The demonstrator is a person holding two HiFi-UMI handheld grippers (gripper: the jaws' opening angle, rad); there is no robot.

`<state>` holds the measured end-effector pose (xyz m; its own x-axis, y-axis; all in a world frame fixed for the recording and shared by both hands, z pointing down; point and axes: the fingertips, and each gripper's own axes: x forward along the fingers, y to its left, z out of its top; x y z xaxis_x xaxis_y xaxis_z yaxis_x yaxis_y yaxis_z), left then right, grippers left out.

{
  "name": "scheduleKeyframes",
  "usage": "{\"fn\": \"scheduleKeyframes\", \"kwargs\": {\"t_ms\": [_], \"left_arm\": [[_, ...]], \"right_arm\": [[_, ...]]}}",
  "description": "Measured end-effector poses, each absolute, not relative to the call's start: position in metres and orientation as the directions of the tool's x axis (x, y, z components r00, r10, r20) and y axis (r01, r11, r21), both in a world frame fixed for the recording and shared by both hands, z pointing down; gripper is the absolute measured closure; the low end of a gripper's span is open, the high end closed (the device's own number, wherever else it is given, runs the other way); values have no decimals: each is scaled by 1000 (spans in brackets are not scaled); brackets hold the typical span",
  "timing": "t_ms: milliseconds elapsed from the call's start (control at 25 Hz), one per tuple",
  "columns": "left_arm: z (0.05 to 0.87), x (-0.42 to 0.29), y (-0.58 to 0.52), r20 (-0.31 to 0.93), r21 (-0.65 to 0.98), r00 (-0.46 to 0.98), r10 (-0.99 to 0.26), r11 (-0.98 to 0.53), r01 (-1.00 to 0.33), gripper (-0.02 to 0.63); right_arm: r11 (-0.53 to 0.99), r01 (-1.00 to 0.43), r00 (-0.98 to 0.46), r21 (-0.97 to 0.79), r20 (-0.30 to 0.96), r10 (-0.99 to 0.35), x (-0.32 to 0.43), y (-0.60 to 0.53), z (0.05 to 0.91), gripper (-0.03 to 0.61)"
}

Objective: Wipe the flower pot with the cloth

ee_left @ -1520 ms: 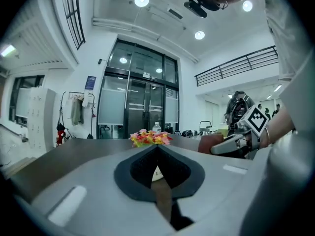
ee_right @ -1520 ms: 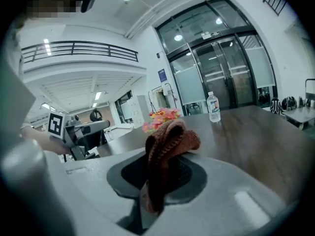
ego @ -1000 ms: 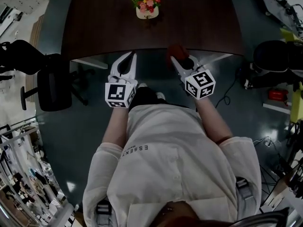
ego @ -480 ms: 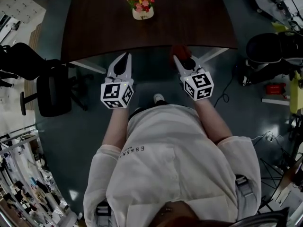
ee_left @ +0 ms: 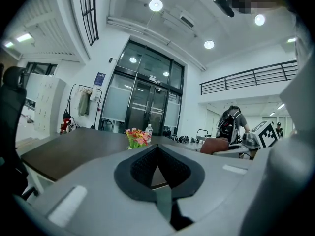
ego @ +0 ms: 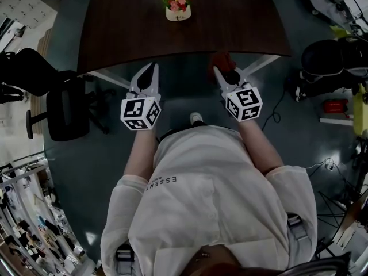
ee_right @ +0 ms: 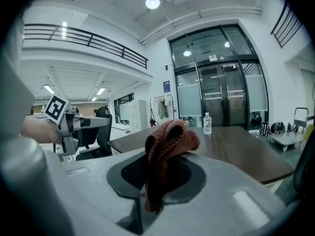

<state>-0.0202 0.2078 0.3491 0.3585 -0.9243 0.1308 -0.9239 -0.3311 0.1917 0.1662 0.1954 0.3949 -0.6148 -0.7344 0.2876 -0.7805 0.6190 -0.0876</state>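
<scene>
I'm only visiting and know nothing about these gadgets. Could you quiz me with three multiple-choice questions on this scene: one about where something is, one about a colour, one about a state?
1. Where does the flower pot stand?
A) on the floor
B) on the dark table
C) on a chair

2. What colour is the cloth?
A) blue
B) reddish brown
C) white

3. How is the left gripper?
A) shut and empty
B) shut on the cloth
C) wide open

Answers:
1 B, the pot sits on the tabletop, on the side far from the person.
2 B, it shows reddish brown, clamped in the right gripper.
3 A, its jaws meet with nothing between them.
</scene>
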Motion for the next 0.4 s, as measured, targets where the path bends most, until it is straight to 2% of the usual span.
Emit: {"fn": "scheduleKeyframes", "kwargs": {"t_ms": [400], "left_arm": [[347,-5,207,124,166,437,-891,-415,-894,600]], "right_arm": [[617,-782,-612,-81,280,-739,163,199,395,529]]}}
